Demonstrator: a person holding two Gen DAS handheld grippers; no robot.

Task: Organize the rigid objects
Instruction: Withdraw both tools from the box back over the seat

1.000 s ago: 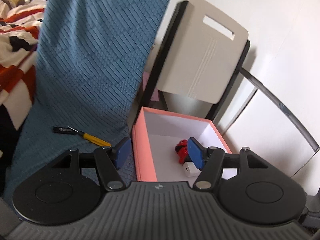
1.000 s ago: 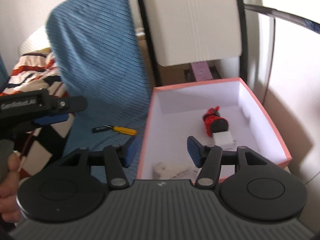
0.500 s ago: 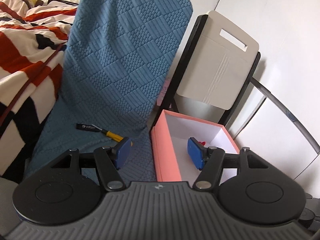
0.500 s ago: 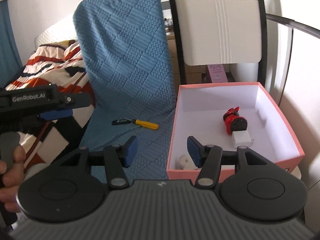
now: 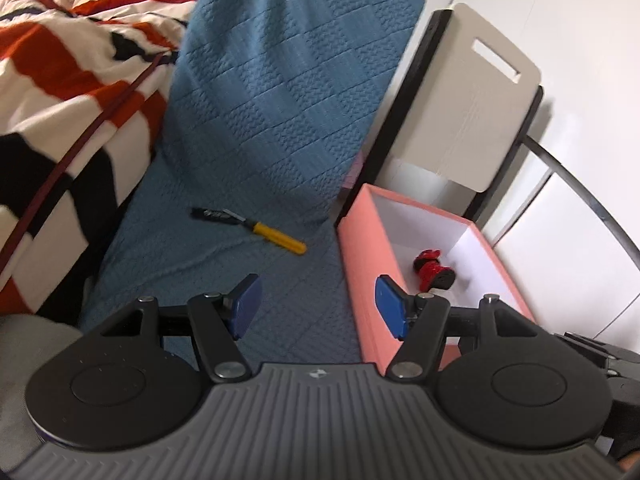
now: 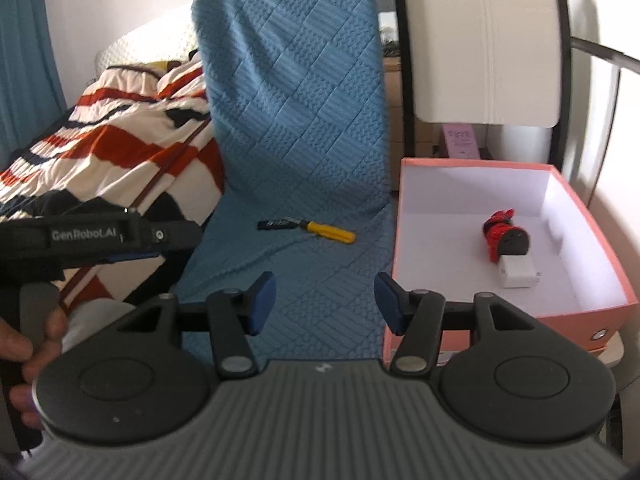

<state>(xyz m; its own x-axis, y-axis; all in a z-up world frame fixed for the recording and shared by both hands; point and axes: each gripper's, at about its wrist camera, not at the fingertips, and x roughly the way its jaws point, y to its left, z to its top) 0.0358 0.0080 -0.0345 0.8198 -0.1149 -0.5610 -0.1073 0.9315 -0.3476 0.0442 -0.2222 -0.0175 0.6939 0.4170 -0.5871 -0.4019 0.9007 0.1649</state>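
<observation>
Both claws are open and hold nothing. The left claw [image 5: 318, 310] hangs over the near part of the blue seat [image 5: 208, 280], and the right claw [image 6: 326, 302] is beside it. Farther back, near the middle of the seat, lies the screwdriver [image 6: 308, 230]. It looks light, thin and stiff, and its smooth yellow handle may slip. The handle is the thickest part, so grab there. The pink box [image 6: 500, 314] sits just right of the seat, with a red toy [image 6: 498, 232] and a white block [image 6: 518, 274] inside.

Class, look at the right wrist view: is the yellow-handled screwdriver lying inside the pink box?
No, the screwdriver lies on the blue quilted cover, outside the pink box.
</observation>
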